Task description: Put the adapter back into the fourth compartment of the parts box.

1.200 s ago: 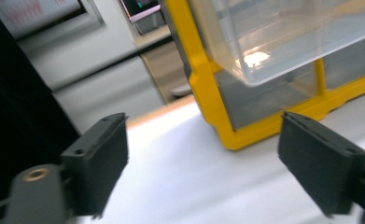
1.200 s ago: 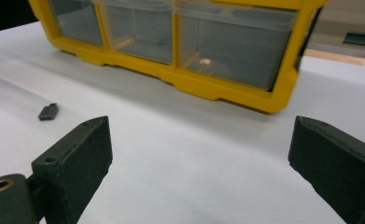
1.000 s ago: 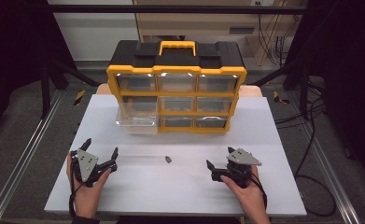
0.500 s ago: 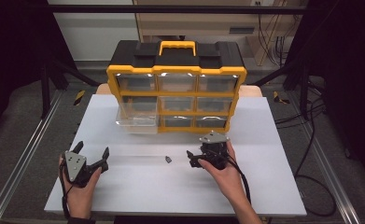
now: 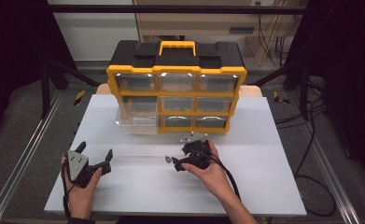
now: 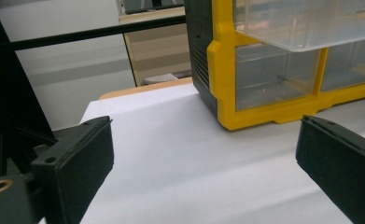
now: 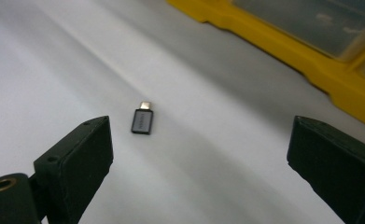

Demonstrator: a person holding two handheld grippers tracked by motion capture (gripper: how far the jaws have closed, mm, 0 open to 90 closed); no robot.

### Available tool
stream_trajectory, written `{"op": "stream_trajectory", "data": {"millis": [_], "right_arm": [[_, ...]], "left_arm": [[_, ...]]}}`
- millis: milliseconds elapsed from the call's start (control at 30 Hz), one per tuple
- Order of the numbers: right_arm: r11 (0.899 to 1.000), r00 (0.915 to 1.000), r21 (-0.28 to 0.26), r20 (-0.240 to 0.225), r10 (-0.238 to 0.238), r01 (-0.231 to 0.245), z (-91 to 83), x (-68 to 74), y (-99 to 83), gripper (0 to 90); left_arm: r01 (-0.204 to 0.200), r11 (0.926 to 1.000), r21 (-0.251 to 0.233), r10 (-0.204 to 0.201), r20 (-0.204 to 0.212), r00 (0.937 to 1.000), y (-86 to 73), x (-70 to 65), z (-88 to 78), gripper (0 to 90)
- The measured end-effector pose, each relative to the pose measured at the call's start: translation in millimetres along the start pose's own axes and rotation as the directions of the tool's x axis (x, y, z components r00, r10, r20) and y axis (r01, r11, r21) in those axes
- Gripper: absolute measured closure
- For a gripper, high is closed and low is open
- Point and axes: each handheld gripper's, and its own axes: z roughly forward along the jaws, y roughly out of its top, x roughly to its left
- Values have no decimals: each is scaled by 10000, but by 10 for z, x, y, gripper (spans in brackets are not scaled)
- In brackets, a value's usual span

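Reach-to-grasp: my right gripper (image 7: 199,154) wide open, empty, small grey adapter (image 7: 142,121) at 11 o'clock. Next: shift left, straddle, close. Left gripper (image 6: 203,163) open, idle.

We hold our left gripper (image 5: 96,159) low near the table's left front, its jaws spread wide. Our right gripper (image 5: 177,163) reaches forward toward mid-table, jaws also wide apart.

I see a small dark grey USB adapter (image 7: 142,122) lying flat on my white table (image 5: 273,140), its metal plug end pointing toward the yellow organizer (image 5: 176,88).
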Motion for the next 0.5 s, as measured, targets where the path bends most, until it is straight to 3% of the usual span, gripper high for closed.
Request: {"op": "stream_trajectory", "data": {"millis": [267, 500], "right_arm": [[9970, 9995, 772, -320, -63, 87, 121, 79, 106, 79], [9941, 9985, 1031, -468, -298, 345, 181, 148, 158, 83]], "left_arm": [[16, 9999, 132, -20, 309, 9995, -21, -24, 46, 17], [-53, 9998, 171, 46, 411, 9991, -20, -47, 66, 15]]}}
